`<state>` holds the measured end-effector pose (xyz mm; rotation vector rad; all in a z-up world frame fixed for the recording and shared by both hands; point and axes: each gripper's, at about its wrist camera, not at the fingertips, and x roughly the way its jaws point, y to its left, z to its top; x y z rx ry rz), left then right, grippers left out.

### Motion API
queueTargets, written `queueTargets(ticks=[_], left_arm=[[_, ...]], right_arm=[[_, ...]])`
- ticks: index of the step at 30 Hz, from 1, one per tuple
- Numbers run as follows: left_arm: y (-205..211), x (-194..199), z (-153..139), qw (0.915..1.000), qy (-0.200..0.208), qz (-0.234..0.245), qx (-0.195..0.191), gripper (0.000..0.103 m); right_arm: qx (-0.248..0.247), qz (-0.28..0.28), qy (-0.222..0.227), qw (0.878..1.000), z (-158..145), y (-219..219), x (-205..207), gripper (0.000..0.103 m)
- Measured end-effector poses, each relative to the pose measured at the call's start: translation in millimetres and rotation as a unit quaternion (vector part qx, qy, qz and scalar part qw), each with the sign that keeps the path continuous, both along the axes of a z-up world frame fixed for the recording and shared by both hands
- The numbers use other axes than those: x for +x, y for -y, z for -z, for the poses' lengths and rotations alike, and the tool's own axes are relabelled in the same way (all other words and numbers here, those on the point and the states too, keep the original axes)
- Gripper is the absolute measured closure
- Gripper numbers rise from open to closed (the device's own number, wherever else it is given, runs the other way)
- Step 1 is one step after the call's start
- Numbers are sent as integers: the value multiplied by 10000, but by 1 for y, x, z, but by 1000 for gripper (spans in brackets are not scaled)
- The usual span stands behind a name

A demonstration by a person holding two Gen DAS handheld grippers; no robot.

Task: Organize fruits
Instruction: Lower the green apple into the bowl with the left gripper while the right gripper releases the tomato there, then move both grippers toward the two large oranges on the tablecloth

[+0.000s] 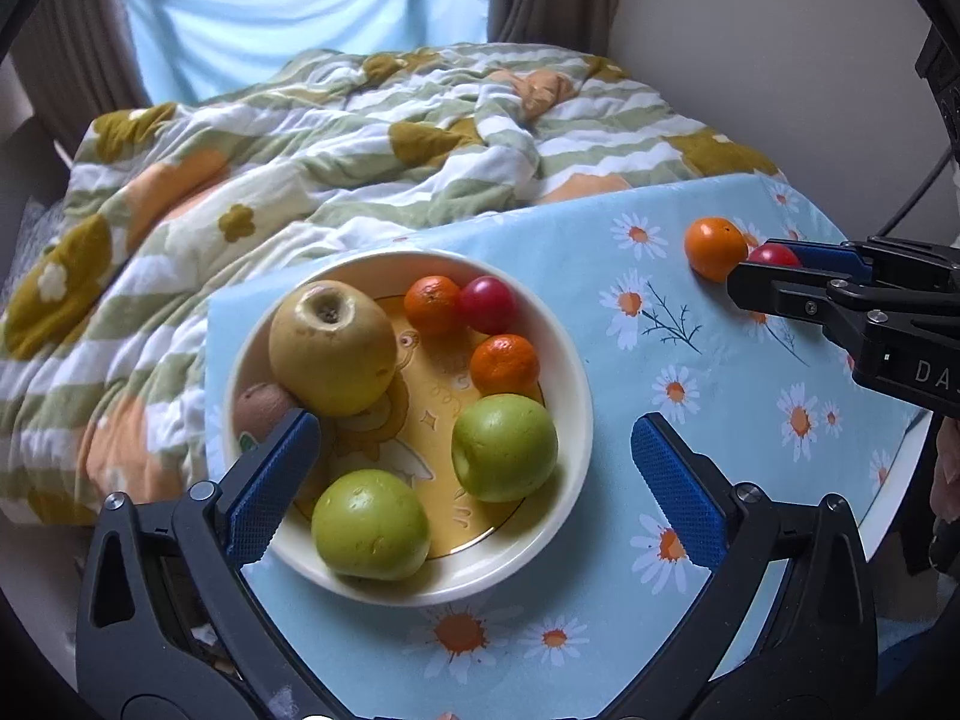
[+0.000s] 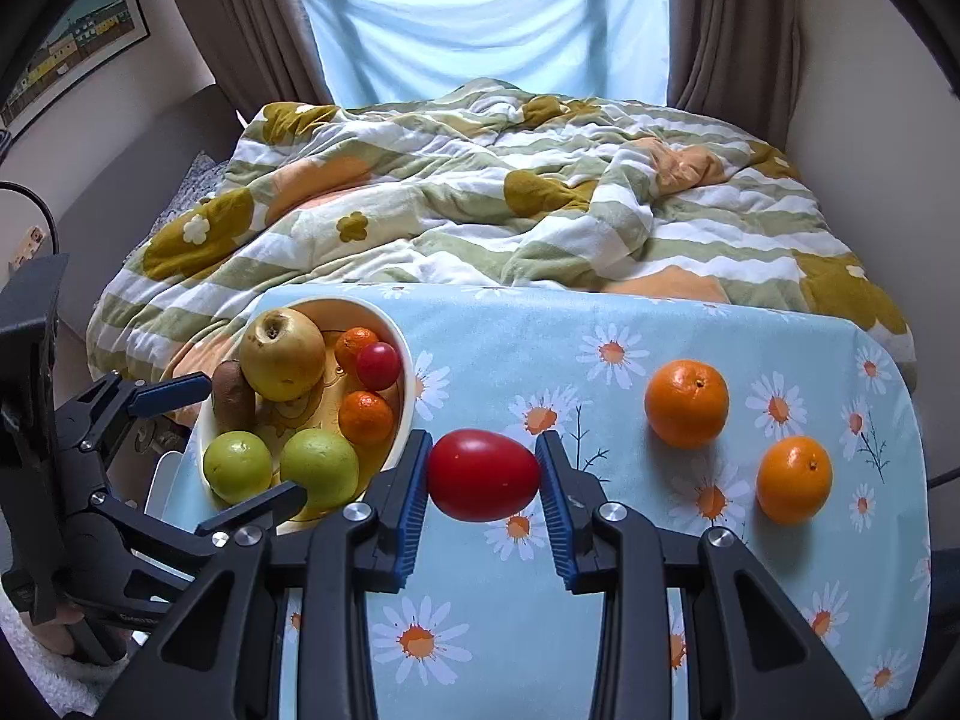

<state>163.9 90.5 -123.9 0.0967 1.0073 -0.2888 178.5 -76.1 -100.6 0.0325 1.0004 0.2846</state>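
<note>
A cream bowl (image 1: 576,372) (image 2: 408,372) on the daisy cloth holds a yellow apple (image 1: 330,348), two green apples (image 1: 372,525) (image 1: 504,447), two mandarins (image 1: 432,303) (image 1: 504,363), a small red fruit (image 1: 489,303) and a kiwi (image 1: 264,408). My left gripper (image 1: 474,426) (image 2: 234,444) hangs over the bowl's near side, open wide, with nothing held. To the bowl's right, my right gripper (image 2: 485,444) (image 1: 762,261) is shut on a red tomato (image 2: 483,474) (image 1: 774,253) low over the cloth. Two oranges (image 2: 687,402) (image 2: 792,480) lie further right.
The table (image 2: 600,600) under the blue daisy cloth butts against a bed with a rumpled striped quilt (image 2: 480,198). Its left edge runs just beside the bowl, its right edge past the oranges. A hand shows at the far left (image 2: 60,618).
</note>
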Motion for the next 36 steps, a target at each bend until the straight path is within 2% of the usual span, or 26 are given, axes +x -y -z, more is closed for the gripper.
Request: queueTargets(ticks=[8,14,21,31,33,35,36], left_arm=[[-36,-15,-7,9957,-100,-894,-237,0],[-59,-28,-9,9896,-37,-1425,-168,0],[-74,-37,-1,9832,-97,-1817,-122,0],[-84,-50,18,9780,-250,-2062,-203,0],[-83,-51,20,9782,-260,-2058,-145,0],[-83,-52,21,9782,-282,-2053,-128,0],[-83,-53,21,9782,-288,-2052,-134,0]], right_arm=[[17,-739,114,9972,-8,-25,17,71],[6,-1349,85,9908,0,-57,31,71],[34,-1875,1,9823,23,-92,46,71],[-166,-2116,50,9772,44,-116,57,70],[-141,-2120,58,9772,45,-116,56,56],[-145,-2113,142,9772,44,-117,53,23],[-168,-2094,226,9774,43,-116,51,19]])
